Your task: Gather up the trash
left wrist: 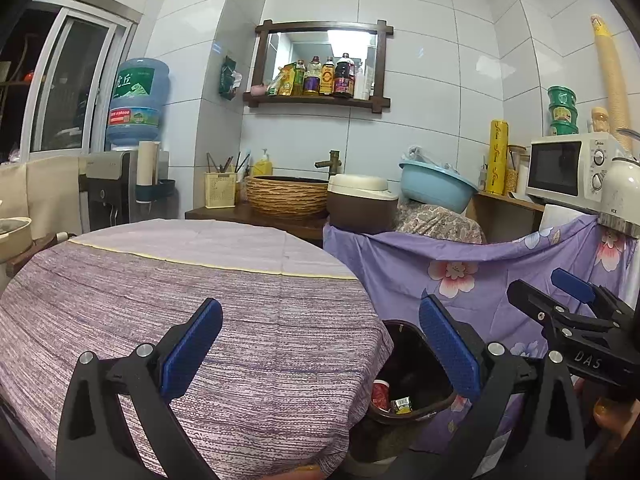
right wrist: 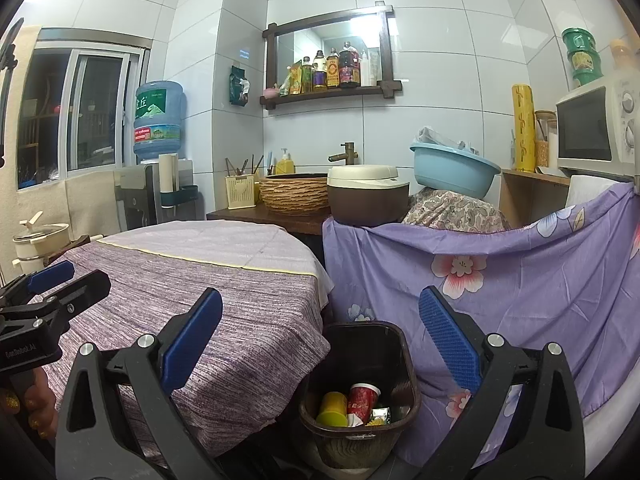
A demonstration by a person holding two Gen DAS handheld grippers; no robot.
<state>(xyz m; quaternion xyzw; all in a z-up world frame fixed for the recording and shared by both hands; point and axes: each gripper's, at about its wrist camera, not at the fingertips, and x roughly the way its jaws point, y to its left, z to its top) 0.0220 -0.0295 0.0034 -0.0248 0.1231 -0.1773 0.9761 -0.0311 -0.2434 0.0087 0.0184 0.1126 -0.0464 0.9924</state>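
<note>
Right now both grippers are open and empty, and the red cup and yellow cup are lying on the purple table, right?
Not quite. The left gripper and right gripper are indeed open and empty, but the red cup and yellow cup are inside the brown bin beside the table, not on it. The right wrist view shows this best.

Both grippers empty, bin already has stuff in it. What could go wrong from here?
1. The brown bin sits tight between the purple tablecloth and the floral sheet; a descending gripper could snag the fabric.
2. The red cup and yellow cup already lie inside, so a careless bump of the bin might spill them.
</note>
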